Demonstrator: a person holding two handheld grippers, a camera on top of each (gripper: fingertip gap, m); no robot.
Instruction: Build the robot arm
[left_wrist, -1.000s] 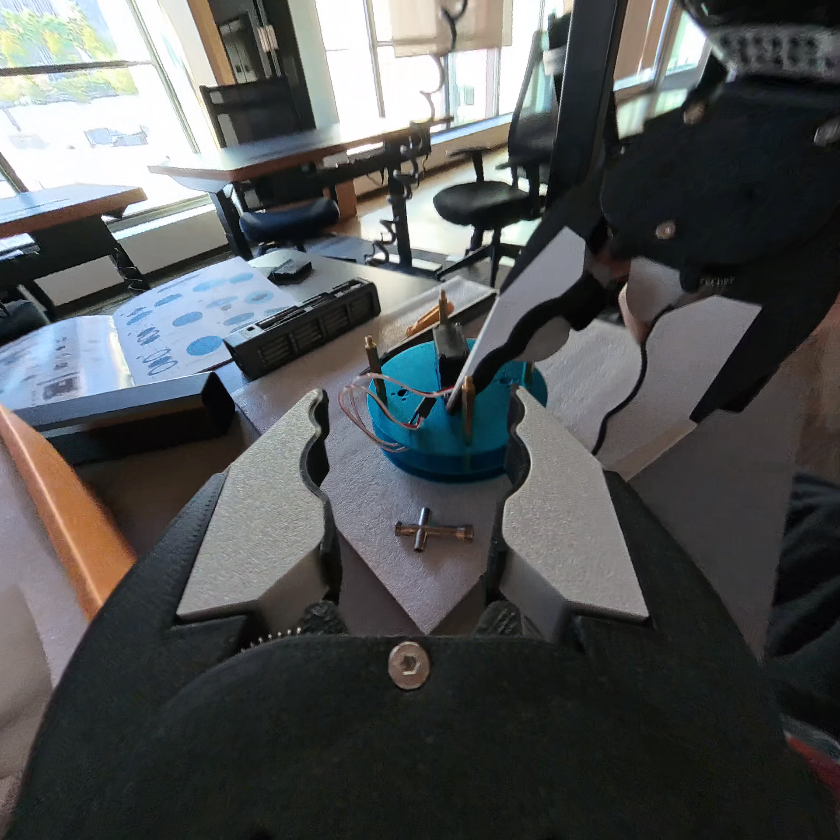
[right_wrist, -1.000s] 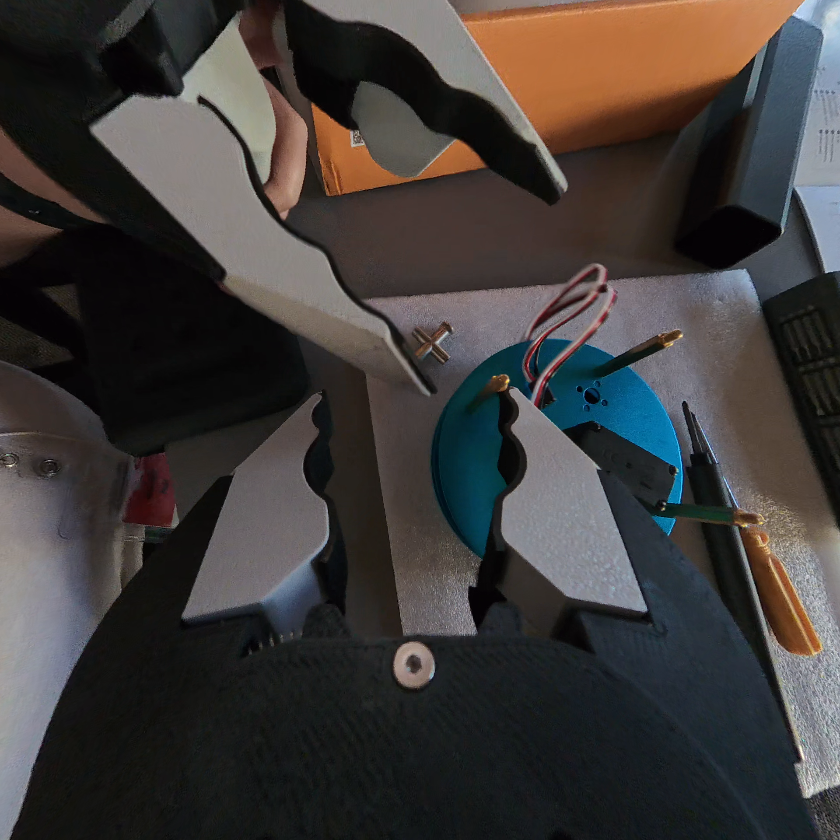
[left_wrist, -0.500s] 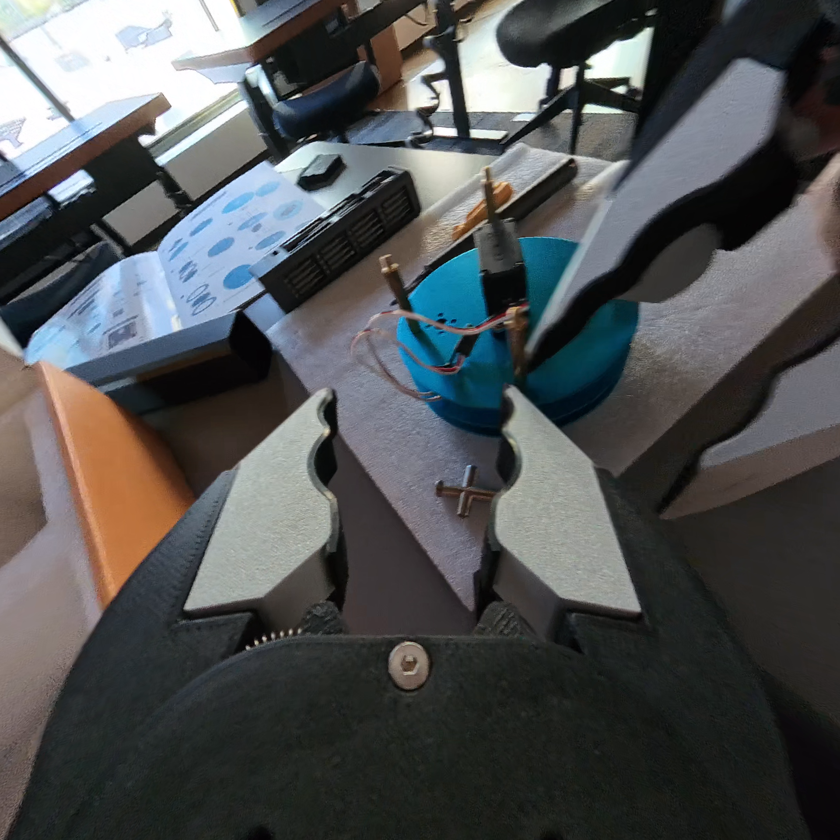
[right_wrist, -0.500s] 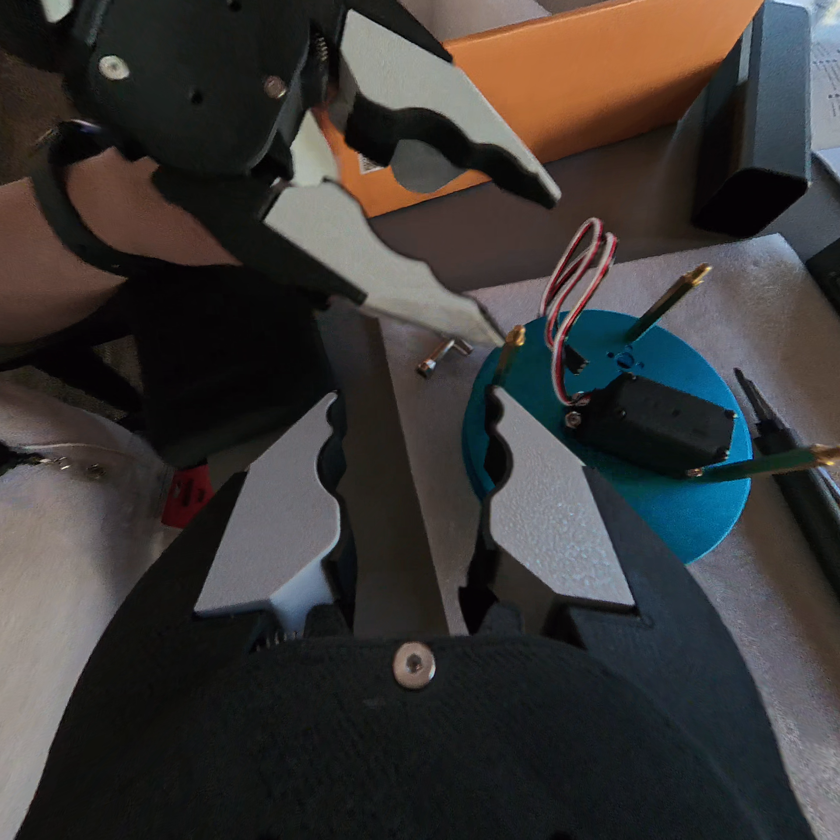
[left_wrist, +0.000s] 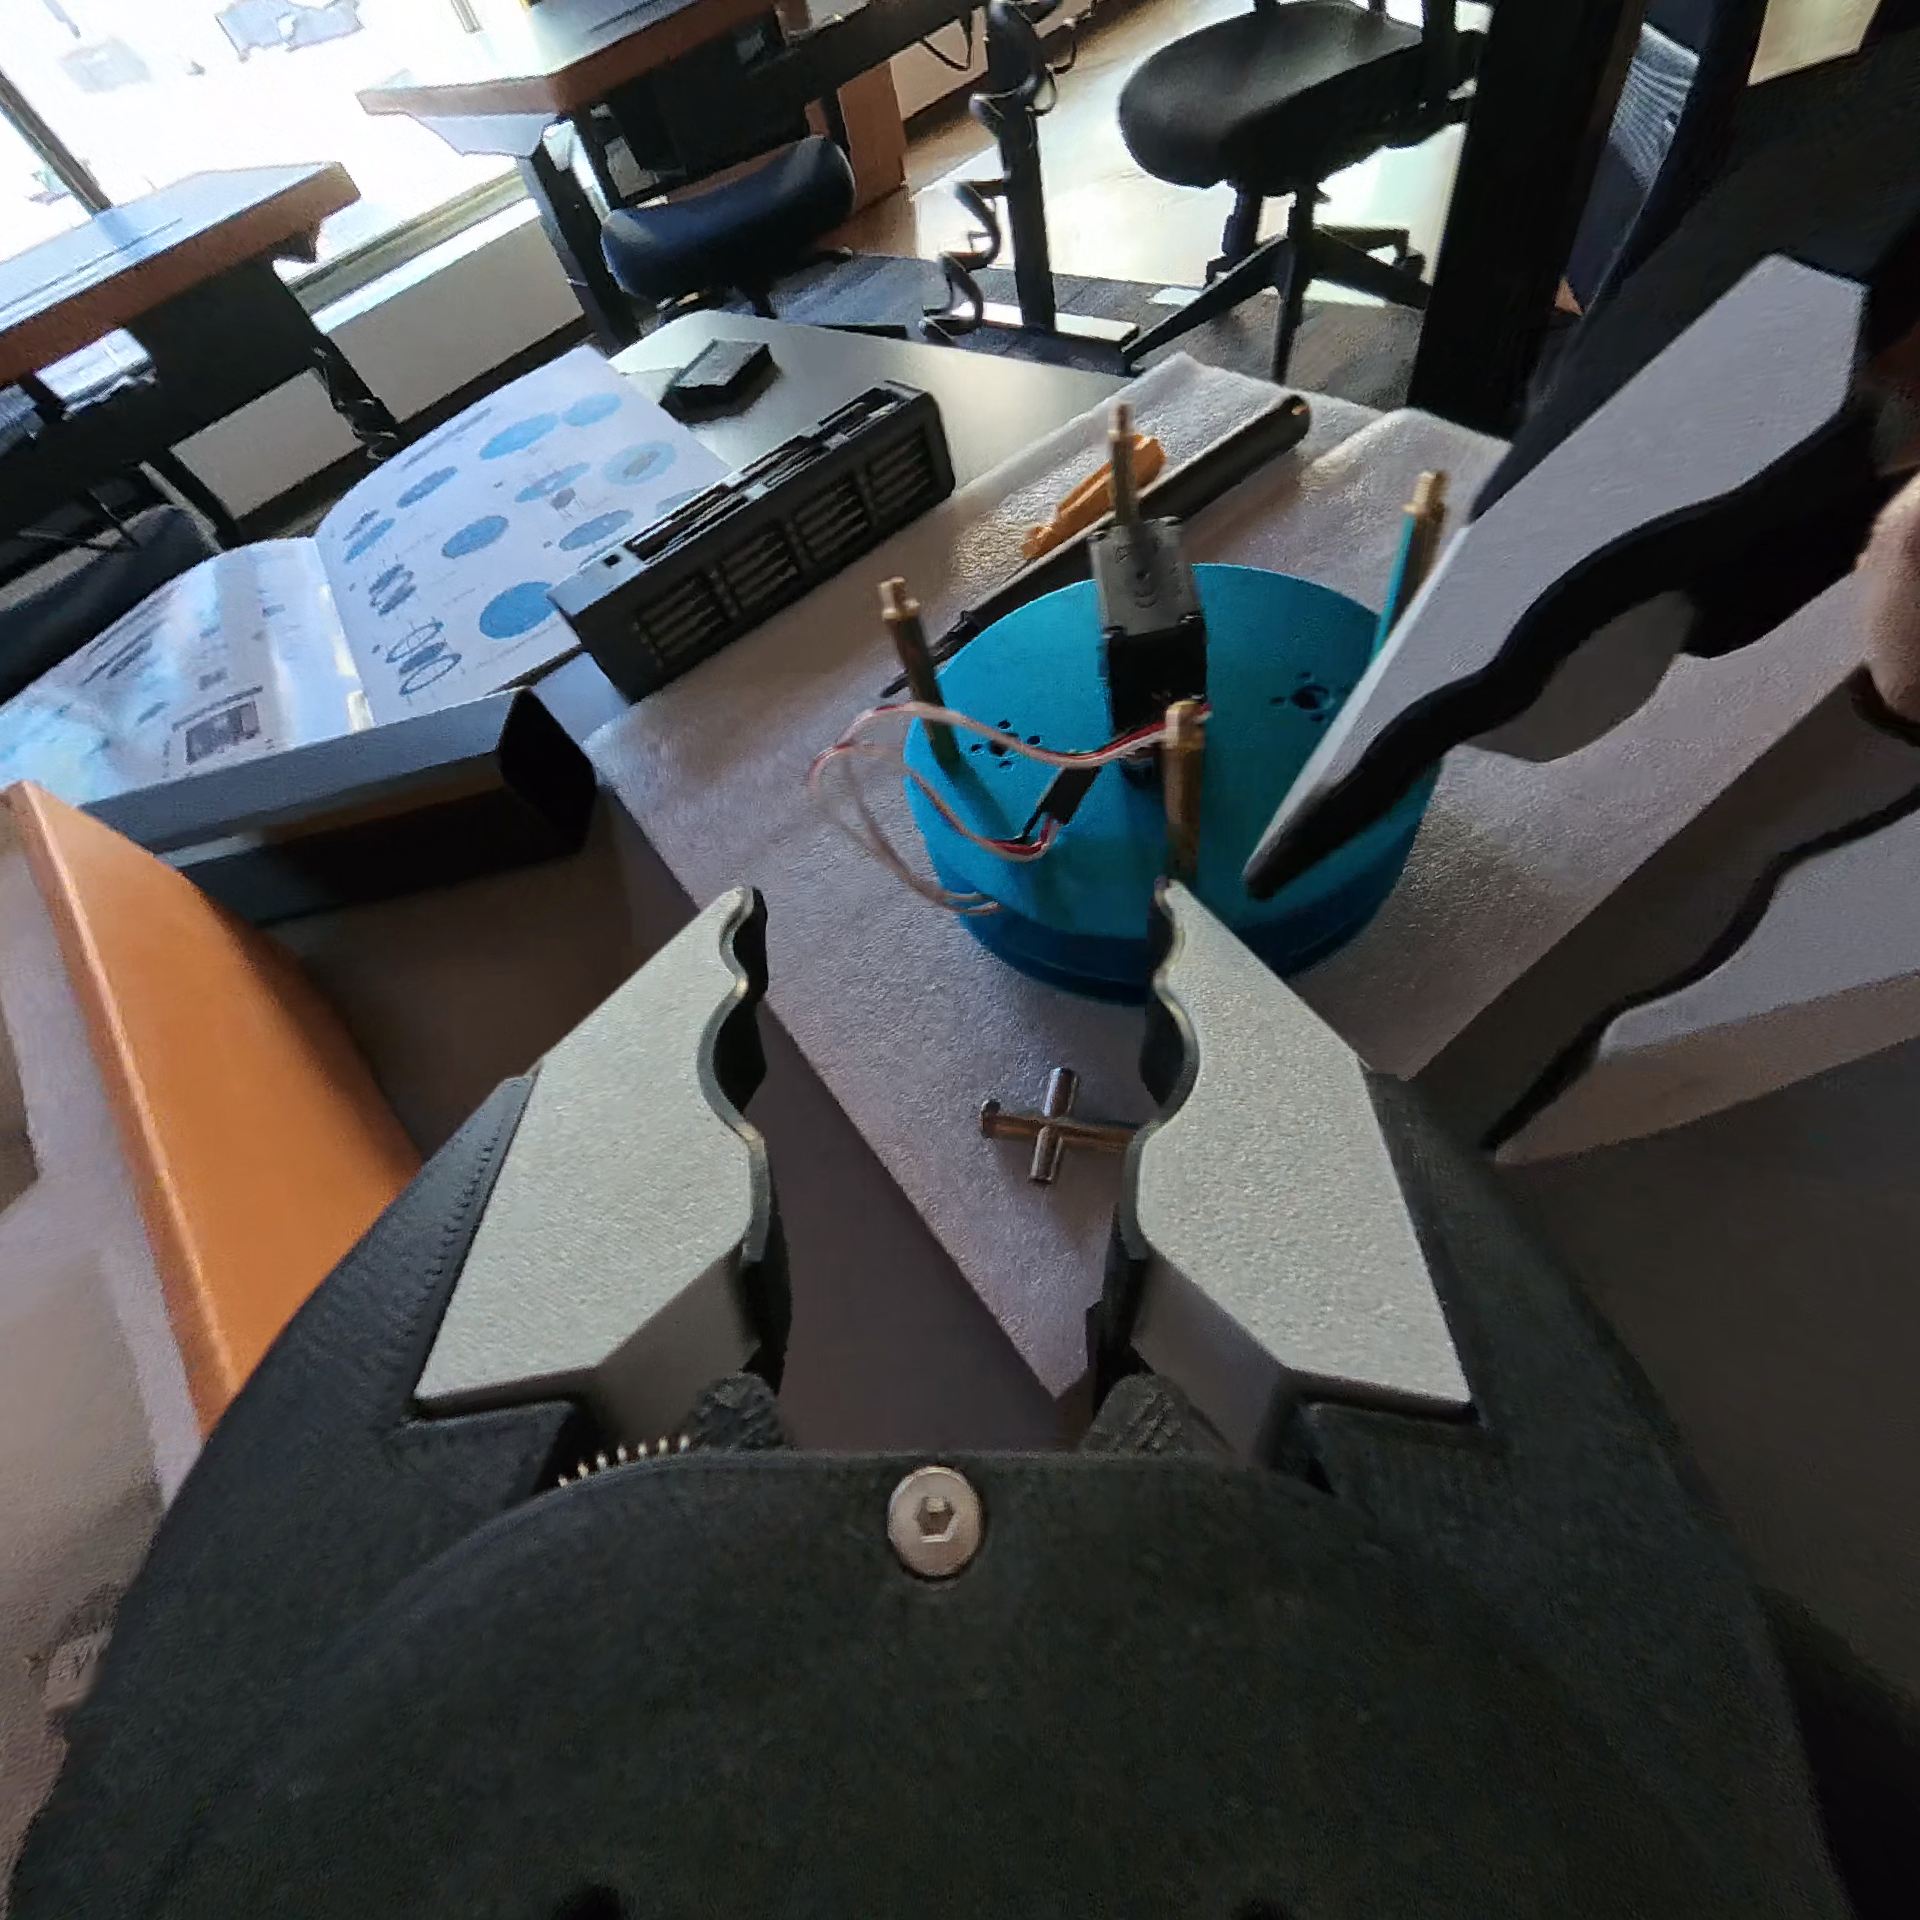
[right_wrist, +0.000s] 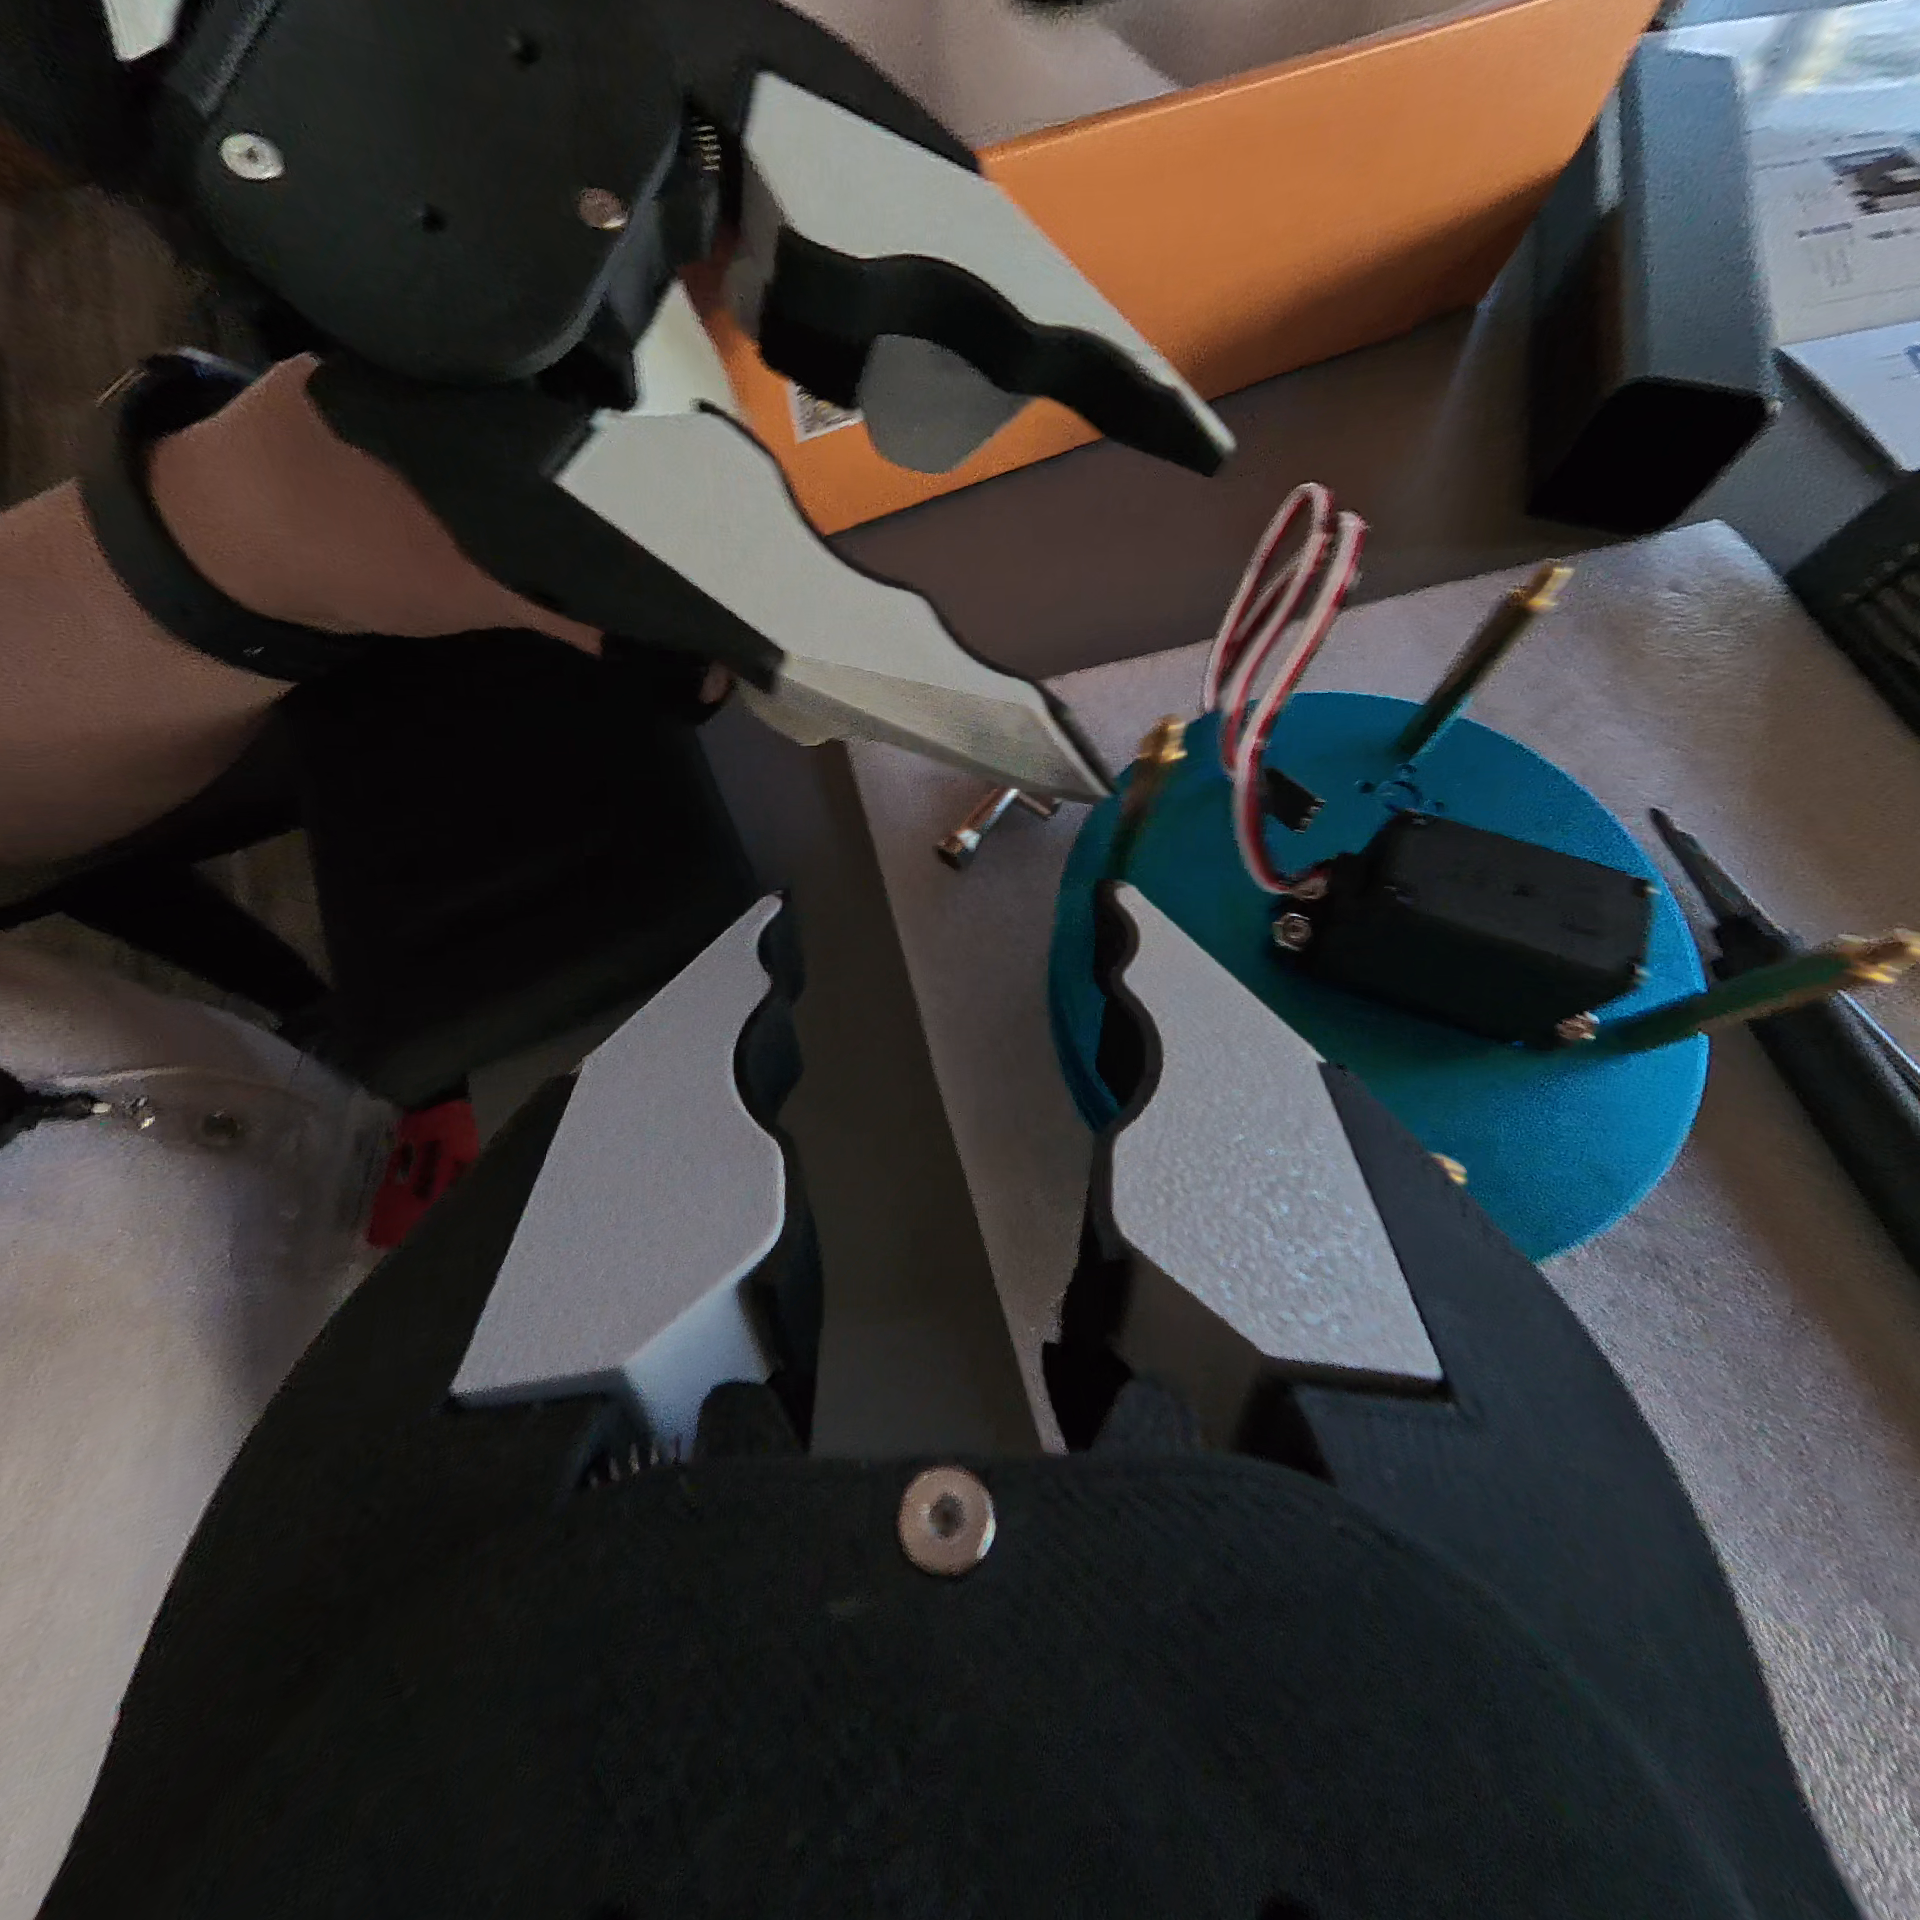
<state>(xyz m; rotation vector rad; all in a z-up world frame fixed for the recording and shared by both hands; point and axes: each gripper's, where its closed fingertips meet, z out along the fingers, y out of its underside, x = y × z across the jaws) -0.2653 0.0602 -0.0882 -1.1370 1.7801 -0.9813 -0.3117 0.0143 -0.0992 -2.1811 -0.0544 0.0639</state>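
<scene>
Both grippers spread and empty: left gripper (left_wrist: 951, 997) low-centre over the metal cross key (left_wrist: 1051, 1124), right gripper (right_wrist: 945, 1003) beside the blue disc base (right_wrist: 1538, 1143) mid-frame on the foam mat (left_wrist: 831, 935); disc probably light, rigid, wires fragile, take by rim.

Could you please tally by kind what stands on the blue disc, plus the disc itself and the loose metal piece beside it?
Blue disc: 1
Brass-tipped posts: 4
Black servo: 1
Wire bundle: 1
Cross-shaped metal key: 1
Total: 8
</scene>
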